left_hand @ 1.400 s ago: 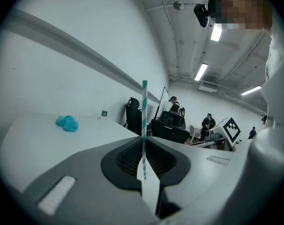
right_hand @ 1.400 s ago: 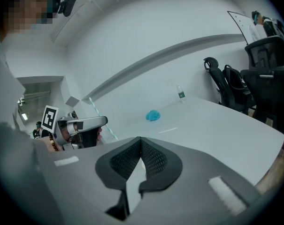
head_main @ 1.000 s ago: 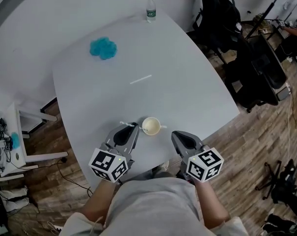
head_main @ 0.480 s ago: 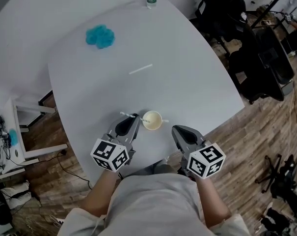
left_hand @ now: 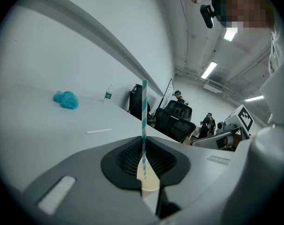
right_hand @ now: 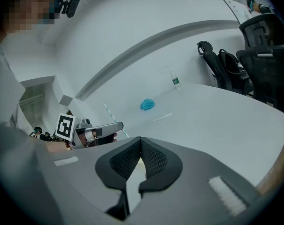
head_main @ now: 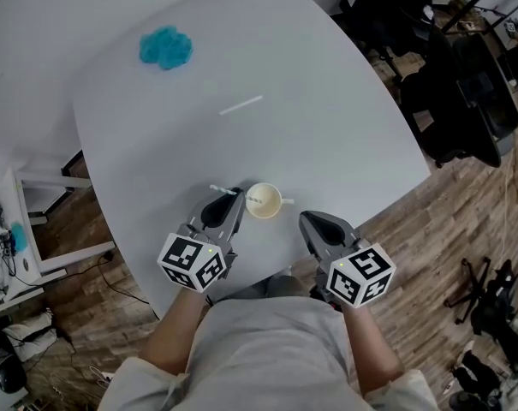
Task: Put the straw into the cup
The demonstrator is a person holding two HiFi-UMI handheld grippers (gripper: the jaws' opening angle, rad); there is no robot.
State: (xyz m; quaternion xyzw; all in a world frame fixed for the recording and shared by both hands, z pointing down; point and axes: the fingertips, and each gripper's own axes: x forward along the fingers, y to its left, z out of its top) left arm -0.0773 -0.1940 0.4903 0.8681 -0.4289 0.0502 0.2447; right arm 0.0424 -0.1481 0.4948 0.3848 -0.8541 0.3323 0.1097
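Straw sits clamped in left gripper beside the paper cup, seemingly not yet inside; right gripper is closed, empty.

The right gripper, jaws seemingly together on nothing, faces the left gripper holding a straw.

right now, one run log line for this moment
left gripper: shut on teal-and-white striped paper straw | right gripper: shut, empty | cream paper cup: on white table, straw not yet inside

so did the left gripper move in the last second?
Yes, slightly: the left gripper with its straw edged up-frame relative to the cup.
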